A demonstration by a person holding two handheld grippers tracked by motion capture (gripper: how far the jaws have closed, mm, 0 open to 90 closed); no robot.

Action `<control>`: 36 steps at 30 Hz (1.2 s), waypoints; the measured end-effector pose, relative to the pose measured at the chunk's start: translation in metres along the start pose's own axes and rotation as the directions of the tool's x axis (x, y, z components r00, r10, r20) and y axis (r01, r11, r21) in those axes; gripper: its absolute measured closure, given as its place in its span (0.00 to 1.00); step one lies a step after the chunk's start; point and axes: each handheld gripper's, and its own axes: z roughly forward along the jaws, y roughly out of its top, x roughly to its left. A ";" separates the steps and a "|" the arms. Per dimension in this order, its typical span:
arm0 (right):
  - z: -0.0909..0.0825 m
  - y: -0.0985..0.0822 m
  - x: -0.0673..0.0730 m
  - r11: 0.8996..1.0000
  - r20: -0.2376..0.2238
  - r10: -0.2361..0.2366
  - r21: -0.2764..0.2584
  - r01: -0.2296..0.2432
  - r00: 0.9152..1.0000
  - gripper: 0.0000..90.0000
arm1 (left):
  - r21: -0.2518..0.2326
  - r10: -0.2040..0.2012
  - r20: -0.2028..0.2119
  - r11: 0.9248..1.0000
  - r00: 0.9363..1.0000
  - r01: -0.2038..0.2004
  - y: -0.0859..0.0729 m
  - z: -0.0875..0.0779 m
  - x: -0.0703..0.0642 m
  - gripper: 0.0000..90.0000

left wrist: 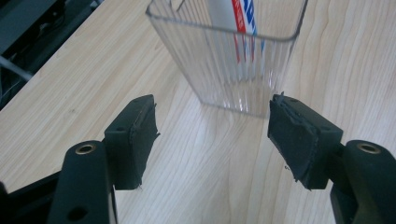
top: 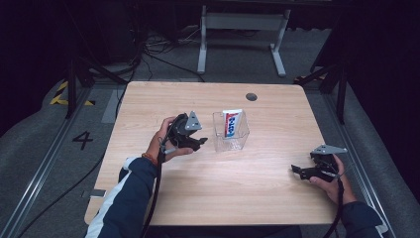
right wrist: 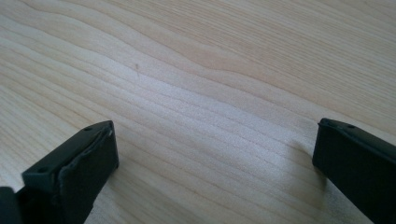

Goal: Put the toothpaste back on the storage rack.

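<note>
A clear plastic cup (top: pixel 231 134) stands upright near the middle of the wooden table (top: pixel 223 188). In it stands a white tube with red and blue print (top: pixel 232 121). My left gripper (top: pixel 200 141) sits just left of the cup and points at it. In the left gripper view the cup (left wrist: pixel 224 65) with the tube (left wrist: pixel 238 18) stands a short way beyond the jaws. That gripper (left wrist: pixel 215 140) is open, with bare wood between its pads. My right gripper (top: pixel 297 171) rests low at the table's right front. It (right wrist: pixel 215 158) is open over bare wood.
A dark round grommet (top: pixel 251 96) sits near the table's far edge. Beyond the table stands a white metal frame (top: pixel 242 29), with cables on the grey floor. A "4" marking (top: pixel 82 139) lies on the floor to the left.
</note>
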 end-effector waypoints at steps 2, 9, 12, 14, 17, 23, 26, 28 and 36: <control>0.000 0.000 0.000 1.000 0.000 -0.001 0.000 0.001 1.000 0.00 | 0.012 -0.002 -0.003 1.000 1.000 0.003 -0.005 -0.002 0.000 0.37; 0.000 0.000 0.000 1.000 0.000 0.000 0.000 0.000 1.000 0.00 | 0.060 -0.005 -0.024 0.998 1.000 0.007 -0.027 -0.008 0.000 0.36; 0.000 0.000 0.000 1.000 0.000 0.000 0.000 0.000 1.000 0.00 | 0.084 -0.009 -0.031 0.996 0.999 0.012 -0.038 -0.011 0.001 0.35; 0.000 0.000 0.000 1.000 0.000 0.000 0.000 0.000 1.000 0.00 | 0.093 -0.016 -0.031 0.995 0.999 0.019 -0.043 -0.013 0.001 0.35; 0.000 0.000 0.000 1.000 0.000 0.000 0.000 0.000 1.000 0.00 | 0.125 -0.026 -0.048 0.992 0.999 0.032 -0.056 -0.017 0.001 0.34; 0.000 0.000 0.000 1.000 0.000 0.000 0.000 0.000 1.000 0.00 | 0.146 -0.052 -0.052 0.987 0.997 0.059 -0.078 -0.025 0.002 0.33; 0.000 0.000 0.000 1.000 0.000 0.000 0.000 0.000 1.000 0.00 | 0.161 -0.061 -0.060 0.984 0.996 0.070 -0.087 -0.029 0.001 0.33; 0.000 0.000 0.000 1.000 0.000 0.000 0.000 0.000 1.000 0.00 | 0.196 -0.048 -0.075 0.979 0.996 0.062 -0.093 -0.032 0.000 0.32; 0.000 0.000 0.000 1.000 0.000 0.000 0.001 0.000 1.000 0.00 | 0.249 -0.045 -0.094 0.966 0.995 0.067 -0.120 -0.045 -0.009 0.28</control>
